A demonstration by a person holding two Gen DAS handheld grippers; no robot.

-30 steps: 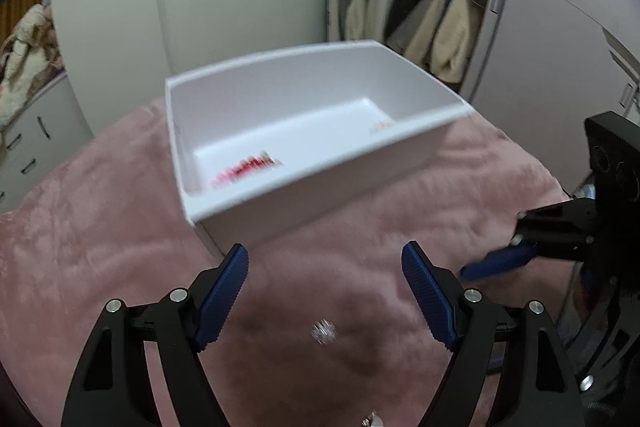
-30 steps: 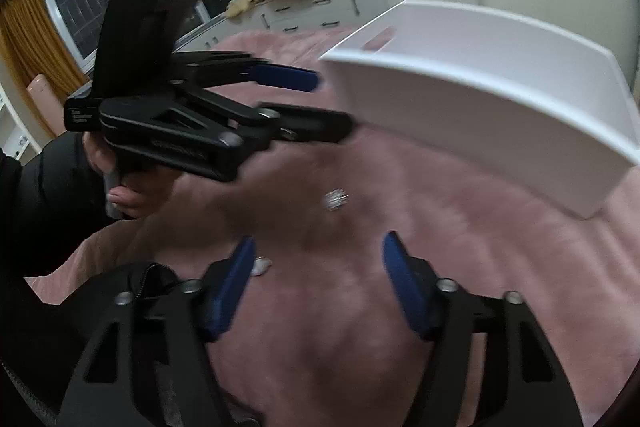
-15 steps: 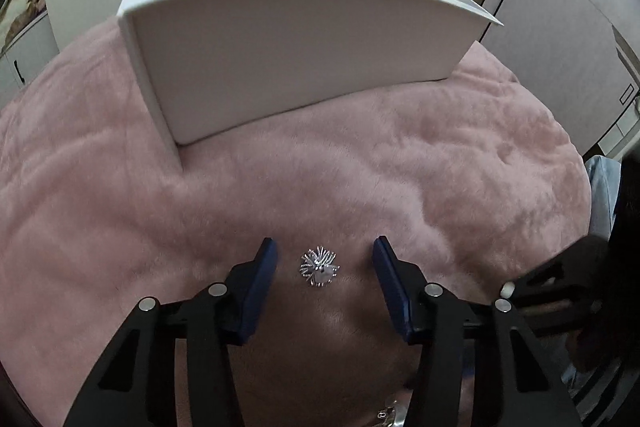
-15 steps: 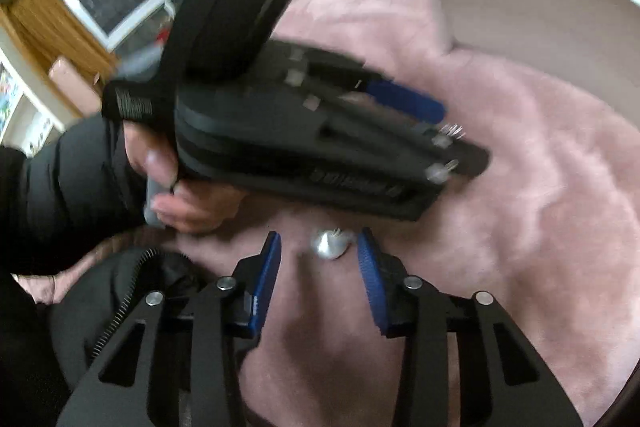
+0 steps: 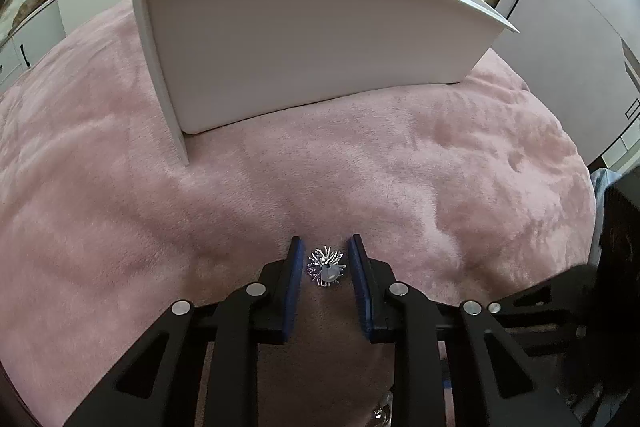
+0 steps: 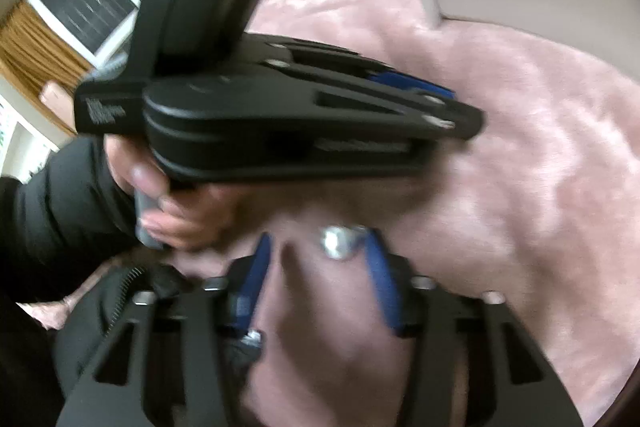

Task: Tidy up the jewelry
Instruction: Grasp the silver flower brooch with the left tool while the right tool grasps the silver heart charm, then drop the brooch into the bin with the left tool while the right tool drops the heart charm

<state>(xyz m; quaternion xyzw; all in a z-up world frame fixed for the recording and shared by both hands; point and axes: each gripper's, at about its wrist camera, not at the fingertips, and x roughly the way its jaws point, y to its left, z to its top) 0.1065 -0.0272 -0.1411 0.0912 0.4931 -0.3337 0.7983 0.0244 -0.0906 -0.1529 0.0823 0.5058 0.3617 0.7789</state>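
Here, white lettering on the left gripper [image 6: 448, 107] body is blurred and unreadable. The left gripper [image 5: 325, 253], held low over the pink blanket [image 5: 440, 167], brackets the silver brooch [image 5: 326, 267] with a narrow gap either side. The right gripper [image 6: 316, 251] is parted; a silver piece [image 6: 338, 241] touches its right pad. The white box [image 5: 312, 47] stands beyond.
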